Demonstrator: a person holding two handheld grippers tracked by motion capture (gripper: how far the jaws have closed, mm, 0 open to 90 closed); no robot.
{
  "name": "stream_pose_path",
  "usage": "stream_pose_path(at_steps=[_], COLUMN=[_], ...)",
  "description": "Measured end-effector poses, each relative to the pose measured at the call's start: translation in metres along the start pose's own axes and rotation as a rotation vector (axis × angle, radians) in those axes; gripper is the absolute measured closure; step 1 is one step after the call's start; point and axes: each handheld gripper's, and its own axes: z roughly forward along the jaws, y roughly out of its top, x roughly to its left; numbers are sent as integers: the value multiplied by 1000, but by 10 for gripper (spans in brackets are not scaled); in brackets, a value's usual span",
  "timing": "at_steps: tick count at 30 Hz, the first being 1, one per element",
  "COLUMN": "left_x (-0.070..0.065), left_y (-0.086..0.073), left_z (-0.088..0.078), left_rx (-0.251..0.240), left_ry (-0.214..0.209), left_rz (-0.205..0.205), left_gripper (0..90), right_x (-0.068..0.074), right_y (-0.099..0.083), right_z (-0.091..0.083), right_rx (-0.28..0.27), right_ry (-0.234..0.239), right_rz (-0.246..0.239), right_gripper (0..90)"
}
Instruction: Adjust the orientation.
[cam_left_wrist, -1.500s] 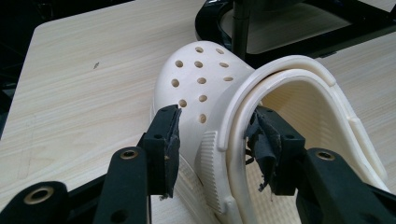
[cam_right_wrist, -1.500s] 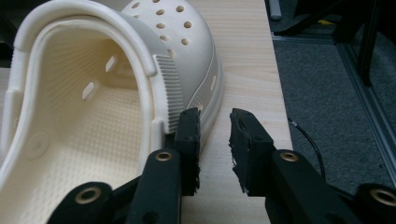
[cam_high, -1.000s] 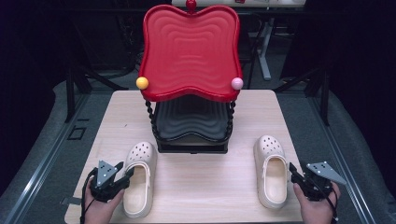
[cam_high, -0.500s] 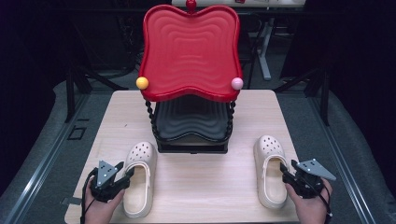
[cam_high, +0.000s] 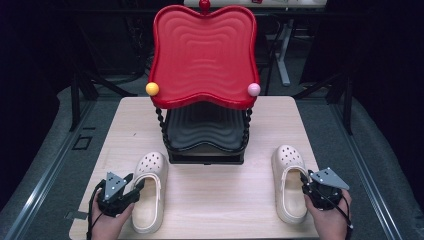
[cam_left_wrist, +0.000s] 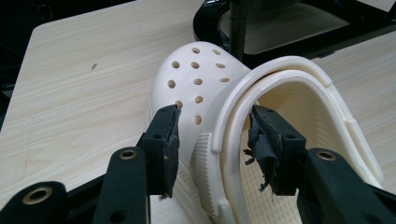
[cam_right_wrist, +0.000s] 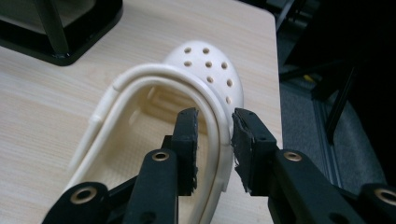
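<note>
Taking the table as a dial in the high view, the one rack stands at 12 o'clock, and both of its trays, the red tray on top and the black tray beneath, carry nothing yet. So the work looks to be at its start, if, as I judge, the clogs are meant for the rack. Both clogs are on the wood with their toes towards 12: the left clog at 7 o'clock and the right clog at 5 o'clock. Neither is lifted. The left gripper comes in at the 8 o'clock edge. Its jaws stand fairly wide astride the left clog's side wall, one pad outside and one inside the rim, and they seem to press on it. The right gripper sits at 4 o'clock. Its jaws have just been closing around the right clog's outer wall, which lies between them. I cannot tell whether the pads pinch it yet. What is left, by my reading, is a firm hold on the right, then the lift and the placing of both clogs. The count is one table, one rack with two trays, two clogs, two grippers, and two balls on the red tray's front corners: a yellow ball and a pink ball.
</note>
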Motion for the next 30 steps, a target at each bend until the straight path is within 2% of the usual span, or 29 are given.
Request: stream_pose_path(at_steps=[4, 8, 12, 15, 21, 23, 25, 27, 30], left_x=[0, 0, 0, 0, -1, -1, -1, 0, 0], left_y=[0, 0, 0, 0, 0, 0, 0, 0, 0], left_z=[0, 1, 1, 1, 1, 2, 2, 2, 1], left_rx=[0, 4, 7, 7, 9, 9, 9, 9, 8], left_ry=[0, -2, -1, -2, -2, -3, -4, -2, -1], left_rz=[2, 3, 9, 8, 9, 12, 9, 8, 9], left_gripper=[529, 528, 528, 528, 529, 530, 530, 530, 530], right_x=[1, -1, -2, -2, 1, 1, 0, 0, 3], right_y=[1, -2, -2, -4, -6, -5, -5, -4, -3], right_z=[2, 5, 4, 7, 13, 13, 12, 9, 5], right_rx=[-6, -18, -2, 22, 61, 67, 66, 63, 59], right_ry=[6, 9, -8, -22, -43, -43, -35, -8, 1], right_rz=[-13, 7, 1, -21, -51, -48, -23, 6, 7], right_gripper=[713, 727, 698, 698, 746, 756, 759, 760, 760])
